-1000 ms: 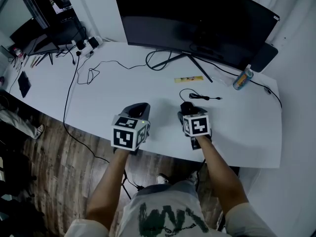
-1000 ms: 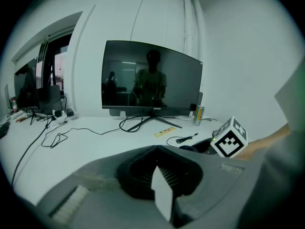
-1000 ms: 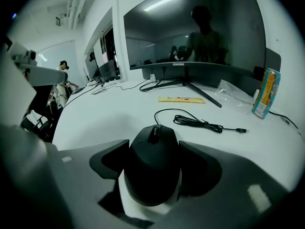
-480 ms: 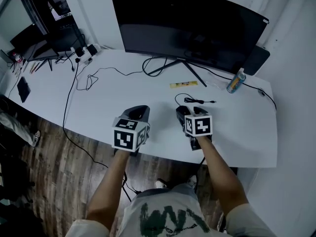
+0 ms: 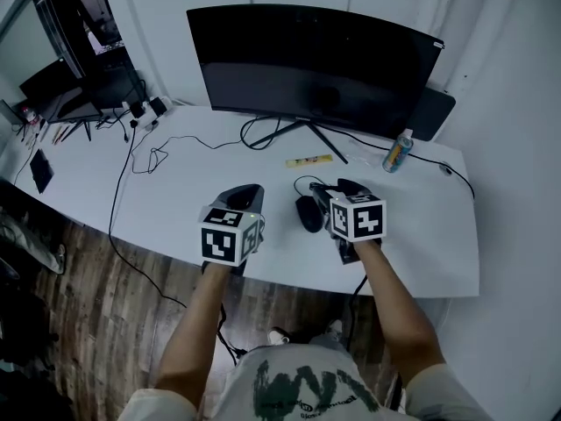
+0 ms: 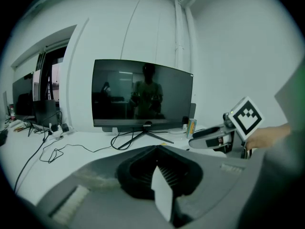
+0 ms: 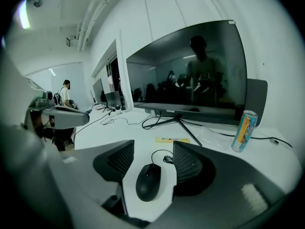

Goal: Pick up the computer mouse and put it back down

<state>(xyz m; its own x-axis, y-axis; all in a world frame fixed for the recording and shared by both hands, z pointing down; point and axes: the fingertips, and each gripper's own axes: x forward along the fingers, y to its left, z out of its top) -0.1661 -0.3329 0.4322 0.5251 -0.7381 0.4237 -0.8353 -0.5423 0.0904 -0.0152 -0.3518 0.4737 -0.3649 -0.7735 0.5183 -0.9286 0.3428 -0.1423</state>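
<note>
The black computer mouse (image 5: 308,213) lies on the white table (image 5: 175,191) with its cable curled behind it. My right gripper (image 5: 337,188) hangs above the table, just right of the mouse. In the right gripper view the mouse (image 7: 148,182) shows in the gap of the right gripper (image 7: 153,147), lower down and untouched by the pads. Its jaws are closing with nothing gripped. My left gripper (image 5: 248,191) hovers to the left of the mouse. In the left gripper view the left gripper (image 6: 156,147) has its tips together and holds nothing.
A wide black monitor (image 5: 311,68) on a splayed stand fills the back of the table. A drink can (image 5: 397,152) stands at the right of it and a yellow strip (image 5: 308,160) lies in front. Loose cables (image 5: 158,156) trail at the left. The table's front edge is below both grippers.
My right gripper has lifted off the mouse, which now lies uncovered on the table to its left. Both grippers have risen, the right one more.
</note>
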